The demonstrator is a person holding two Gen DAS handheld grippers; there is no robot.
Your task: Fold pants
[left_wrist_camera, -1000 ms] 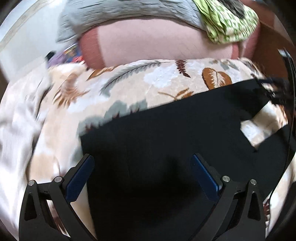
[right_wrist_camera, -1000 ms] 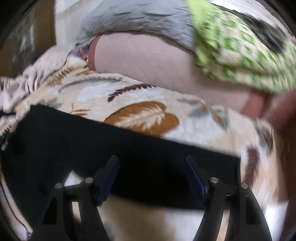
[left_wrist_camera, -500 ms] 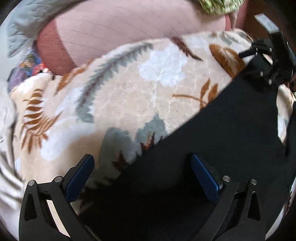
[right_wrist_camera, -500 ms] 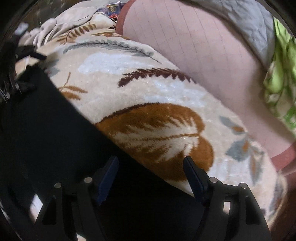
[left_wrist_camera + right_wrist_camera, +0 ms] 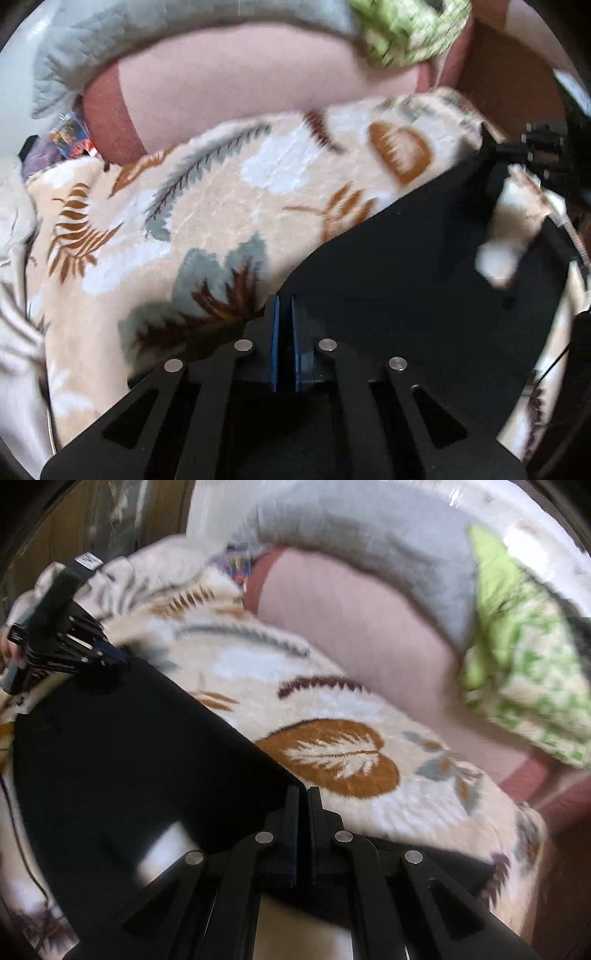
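Setting: A leaf-print blanket (image 5: 207, 221) in cream, rust and grey covered a bed, seen from two hand-held grippers.
Pants: The black pants (image 5: 424, 288) lay spread on the blanket, filling the lower right of the left wrist view and the lower left of the right wrist view (image 5: 122, 757).
Left gripper: The left gripper (image 5: 283, 306), at lower centre of its own view, had just been closing; its blue pads stood together, pinched on the pants' edge where black cloth met the blanket. It also showed at the left edge of the right wrist view (image 5: 118, 659), its tip on the far corner of the pants.
Right gripper: The right gripper (image 5: 303, 797), at lower centre of its view, had likewise just been closing; its fingers met on the near corner of the pants, beside a large rust leaf (image 5: 332, 757). In the left wrist view it appeared blurred at the right edge (image 5: 517, 151), at the pants' far end.
Backdrop: A pink cushion (image 5: 240, 85) lay across the upper frame, with a grey quilted cover (image 5: 166, 26) above it and a green patterned cloth (image 5: 406, 26) at upper right.
Clarity: Both views were blurred.
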